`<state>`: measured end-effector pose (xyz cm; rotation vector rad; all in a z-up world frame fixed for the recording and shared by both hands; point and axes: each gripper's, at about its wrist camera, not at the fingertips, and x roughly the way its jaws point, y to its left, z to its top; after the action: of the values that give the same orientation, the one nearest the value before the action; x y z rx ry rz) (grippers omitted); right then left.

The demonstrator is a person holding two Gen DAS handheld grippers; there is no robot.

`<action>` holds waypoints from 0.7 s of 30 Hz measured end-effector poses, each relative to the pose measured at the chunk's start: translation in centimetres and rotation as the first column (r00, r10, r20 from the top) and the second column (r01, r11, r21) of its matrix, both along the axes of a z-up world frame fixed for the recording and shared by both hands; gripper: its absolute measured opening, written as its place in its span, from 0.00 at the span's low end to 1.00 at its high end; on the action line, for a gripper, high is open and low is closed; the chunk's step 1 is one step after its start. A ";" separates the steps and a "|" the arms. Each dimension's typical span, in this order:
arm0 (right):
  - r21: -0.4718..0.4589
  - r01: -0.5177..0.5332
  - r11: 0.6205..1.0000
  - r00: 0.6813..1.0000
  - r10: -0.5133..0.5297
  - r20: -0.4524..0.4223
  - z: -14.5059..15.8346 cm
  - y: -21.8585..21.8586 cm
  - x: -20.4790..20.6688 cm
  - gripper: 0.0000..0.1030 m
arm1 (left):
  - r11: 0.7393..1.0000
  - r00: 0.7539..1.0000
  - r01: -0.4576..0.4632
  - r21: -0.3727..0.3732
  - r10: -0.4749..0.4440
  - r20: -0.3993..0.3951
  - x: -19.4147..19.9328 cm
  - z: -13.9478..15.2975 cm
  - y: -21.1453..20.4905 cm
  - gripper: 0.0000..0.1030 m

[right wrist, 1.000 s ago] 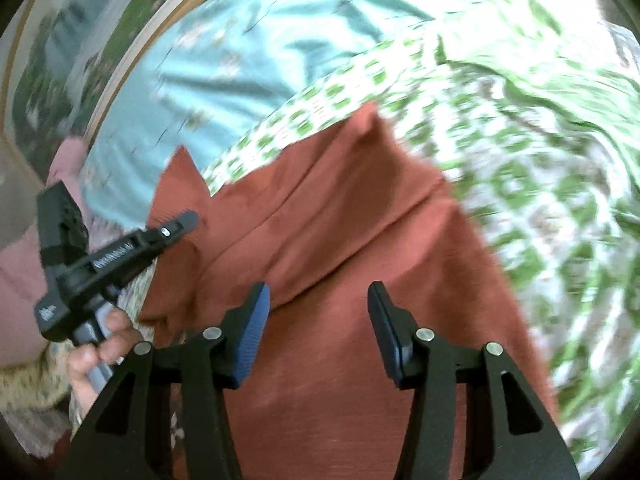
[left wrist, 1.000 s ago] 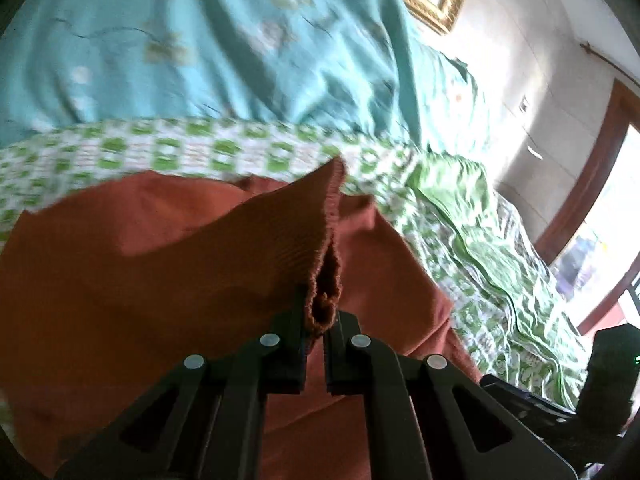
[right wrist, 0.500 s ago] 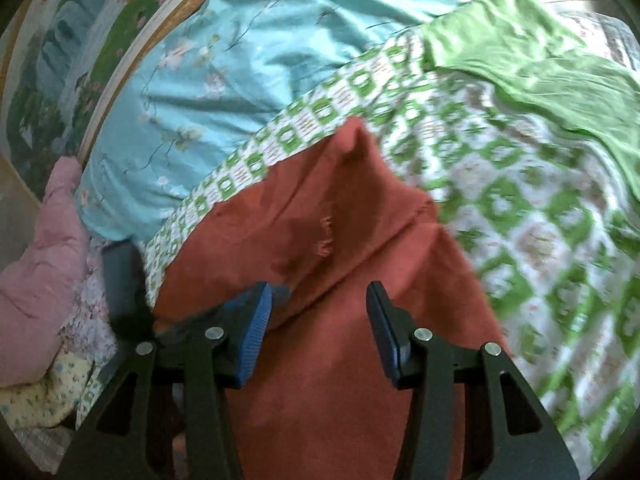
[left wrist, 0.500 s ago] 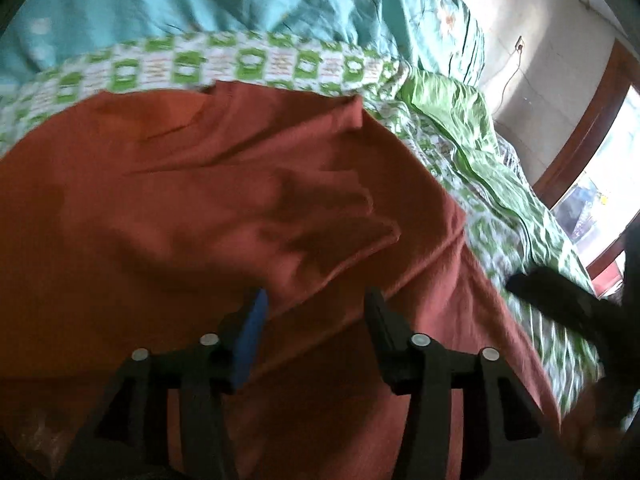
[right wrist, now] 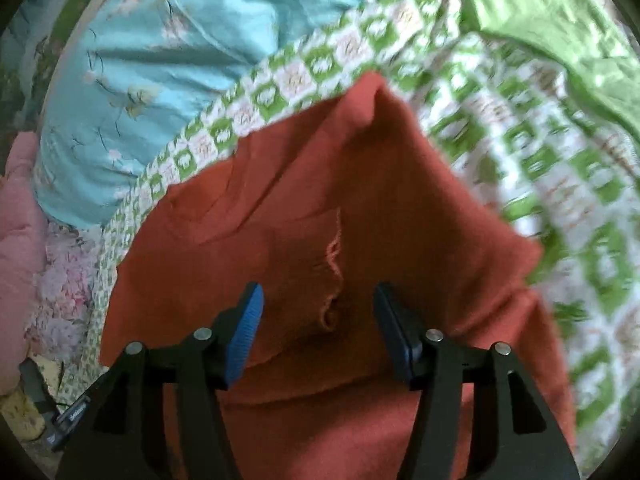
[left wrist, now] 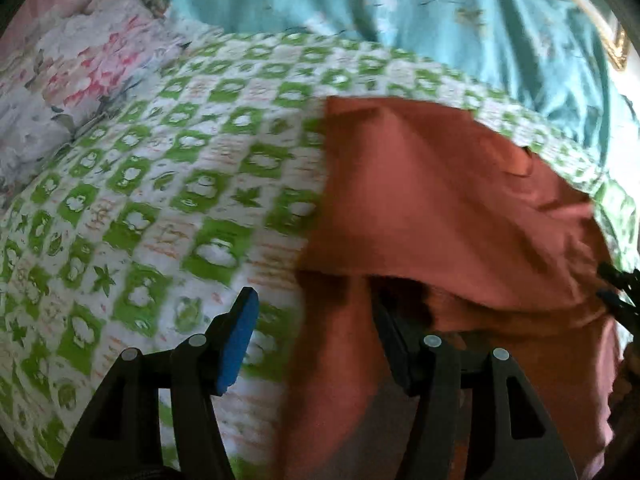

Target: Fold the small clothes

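A rust-red knit garment (left wrist: 452, 208) lies on a green-and-white patterned bedspread (left wrist: 152, 200). In the left wrist view its left edge runs down the middle, with a folded layer on top. My left gripper (left wrist: 316, 332) is open and empty over that left edge; its right finger lies partly under the folded layer. In the right wrist view the garment (right wrist: 360, 208) fills the centre, with a ribbed cuff (right wrist: 332, 280) folded onto it. My right gripper (right wrist: 320, 328) is open and empty, its fingers either side of the cuff.
A light blue floral quilt (left wrist: 400, 8) lies along the far side of the bed. A pink floral pillow (left wrist: 72, 80) is at far left. A plain green sheet (right wrist: 560, 32) is bunched at the right. The left gripper's tip (right wrist: 68, 420) shows low left.
My left gripper let go of the cuff, opened, and swung left to the garment's left edge. The cuff now lies folded onto the body. My right gripper stayed open and shifted slightly.
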<state>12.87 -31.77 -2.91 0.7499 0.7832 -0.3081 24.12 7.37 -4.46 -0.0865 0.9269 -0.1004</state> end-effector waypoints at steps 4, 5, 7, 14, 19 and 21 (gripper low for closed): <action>-0.015 -0.054 0.998 0.998 0.054 -0.023 -0.7 1.1 1.8 0.08 | 0.999 1.000 0.008 0.049 -0.006 -0.028 1.8 -1.8 -1.0 0.57; -0.012 -0.058 0.998 0.998 0.058 -0.011 -0.4 1.1 2.0 0.08 | 0.998 1.000 0.006 0.063 -0.004 -0.022 2.2 -1.7 -1.6 0.57; -0.051 -0.061 0.997 0.995 0.065 0.070 2.2 1.1 1.6 0.07 | 0.997 1.000 0.000 0.075 0.000 -0.007 2.6 -1.4 -1.8 0.56; -0.173 0.021 0.985 0.995 -0.003 0.105 6.0 -2.4 -1.9 0.07 | 0.996 0.996 -0.091 -0.018 0.091 -0.013 3.0 -1.2 0.1 0.55; -0.117 -0.053 0.992 0.998 0.056 0.023 1.9 -1.9 -0.8 0.07 | 0.983 0.990 -0.143 -0.112 0.140 -0.033 2.1 -1.1 2.0 0.55; -0.136 -0.076 0.988 0.997 0.075 -0.012 1.1 -1.2 -0.5 0.07 | 0.978 0.989 -0.143 -0.154 0.137 -0.047 2.1 -1.2 2.7 0.55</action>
<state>12.37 -32.98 -1.82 0.5896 0.7873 -0.2933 26.20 10.03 -5.63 -0.3005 0.9453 -0.0413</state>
